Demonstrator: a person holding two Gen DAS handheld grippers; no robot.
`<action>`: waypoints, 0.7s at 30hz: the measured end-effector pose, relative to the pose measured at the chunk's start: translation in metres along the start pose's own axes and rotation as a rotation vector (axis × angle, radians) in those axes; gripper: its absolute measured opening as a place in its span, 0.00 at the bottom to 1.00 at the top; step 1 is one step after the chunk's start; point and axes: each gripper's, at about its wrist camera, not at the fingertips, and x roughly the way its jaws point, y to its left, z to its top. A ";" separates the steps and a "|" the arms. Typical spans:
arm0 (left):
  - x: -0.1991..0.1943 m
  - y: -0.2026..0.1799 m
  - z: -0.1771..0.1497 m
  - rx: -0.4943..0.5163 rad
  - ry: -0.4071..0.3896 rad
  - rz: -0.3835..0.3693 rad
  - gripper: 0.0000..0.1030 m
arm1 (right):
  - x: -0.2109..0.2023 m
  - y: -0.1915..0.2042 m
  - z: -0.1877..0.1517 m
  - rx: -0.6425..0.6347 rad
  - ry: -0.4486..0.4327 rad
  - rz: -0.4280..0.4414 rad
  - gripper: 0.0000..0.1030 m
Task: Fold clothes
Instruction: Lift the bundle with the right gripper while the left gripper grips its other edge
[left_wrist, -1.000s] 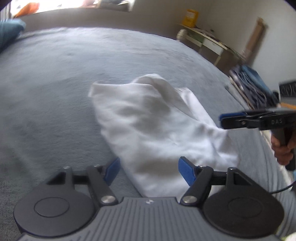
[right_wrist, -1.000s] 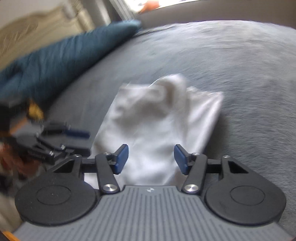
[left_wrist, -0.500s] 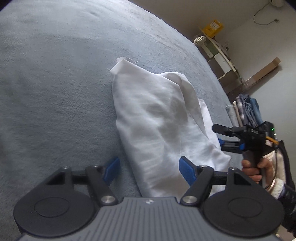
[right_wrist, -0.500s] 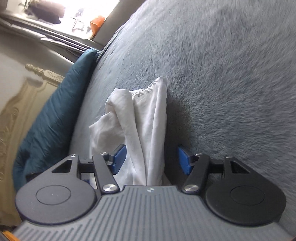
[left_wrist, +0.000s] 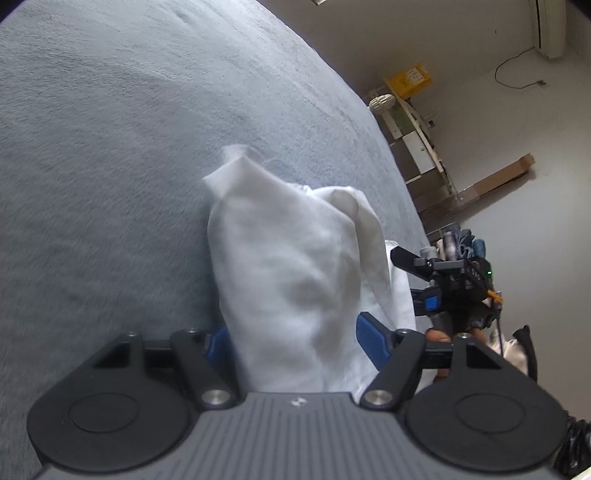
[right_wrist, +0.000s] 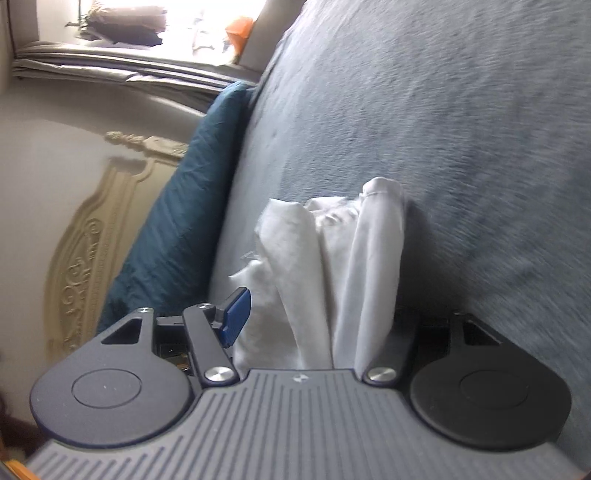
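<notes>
A white garment (left_wrist: 291, 266) lies folded into a narrow bundle on the grey bed (left_wrist: 110, 166). My left gripper (left_wrist: 295, 341) is open, low at the bundle's near end, with the cloth between its blue pads and a gap at the right pad. In the left wrist view my right gripper (left_wrist: 413, 280) stands open at the bundle's right edge, held by a hand. In the right wrist view the garment (right_wrist: 332, 266) rises between the fingers of the right gripper (right_wrist: 317, 321). Its left pad (right_wrist: 234, 314) stands apart from the cloth, and the right pad is hidden behind a fold.
A teal pillow (right_wrist: 177, 221) leans against a carved headboard (right_wrist: 103, 221) at one end of the bed. Past the bed's far edge stand a shelf with a yellow box (left_wrist: 406, 79), a cardboard strip (left_wrist: 498, 177) and a pile of clothes (left_wrist: 461, 240).
Both grippers have rolled and sunk towards the garment, which now reaches in between the fingers of each. The right gripper's jaws stand a little wider than before.
</notes>
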 end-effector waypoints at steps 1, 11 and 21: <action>0.002 0.000 0.002 -0.005 -0.001 -0.006 0.68 | 0.004 0.001 0.003 -0.007 0.014 0.015 0.59; 0.025 -0.006 0.015 -0.007 -0.009 -0.015 0.66 | 0.037 0.020 0.017 -0.118 0.138 0.077 0.58; 0.030 -0.009 0.020 -0.062 -0.069 0.028 0.36 | 0.040 0.031 0.015 -0.191 0.106 -0.035 0.17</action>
